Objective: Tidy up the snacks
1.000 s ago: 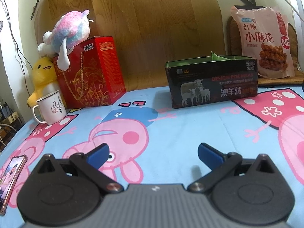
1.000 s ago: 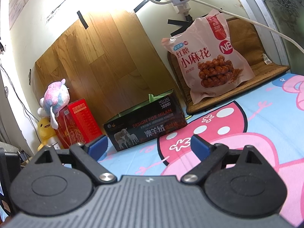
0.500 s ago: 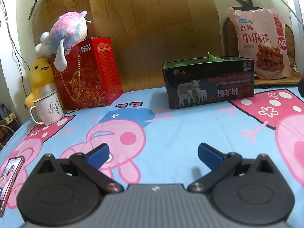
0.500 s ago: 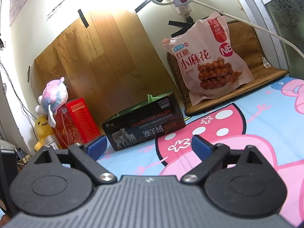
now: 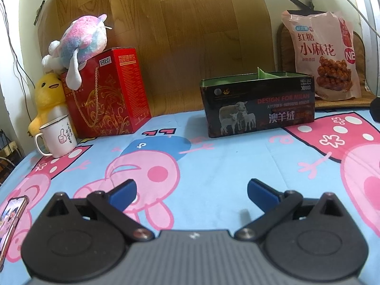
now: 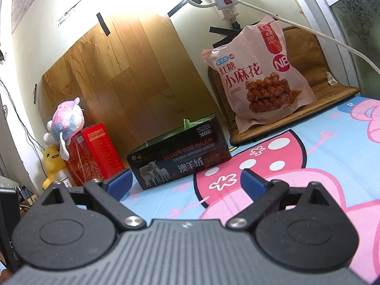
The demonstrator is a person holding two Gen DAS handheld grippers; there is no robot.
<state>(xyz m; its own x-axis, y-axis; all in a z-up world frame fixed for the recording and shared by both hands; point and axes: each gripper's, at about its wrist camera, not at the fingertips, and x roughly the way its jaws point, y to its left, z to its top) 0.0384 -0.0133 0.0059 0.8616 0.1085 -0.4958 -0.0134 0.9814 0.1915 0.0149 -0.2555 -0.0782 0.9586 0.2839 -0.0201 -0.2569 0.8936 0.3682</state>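
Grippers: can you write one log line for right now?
left gripper: open, empty | right gripper: open, empty | snack bag: leaning, untouched | black box: open

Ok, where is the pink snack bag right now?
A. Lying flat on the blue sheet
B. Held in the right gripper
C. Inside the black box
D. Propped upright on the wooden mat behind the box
D: the snack bag stands leaning on the wooden mat, behind the black box; both grippers are open and hold nothing.

Pale wall (image 6: 47, 23), wood-grain panel (image 5: 190, 35) taped against it. Power strip (image 6: 223, 0) high on wall, white cable (image 6: 308, 30) running right. Frosted window (image 6: 356, 7) far right. Cartoon-print cloth (image 5: 213, 166) covers surface. Glare up top.
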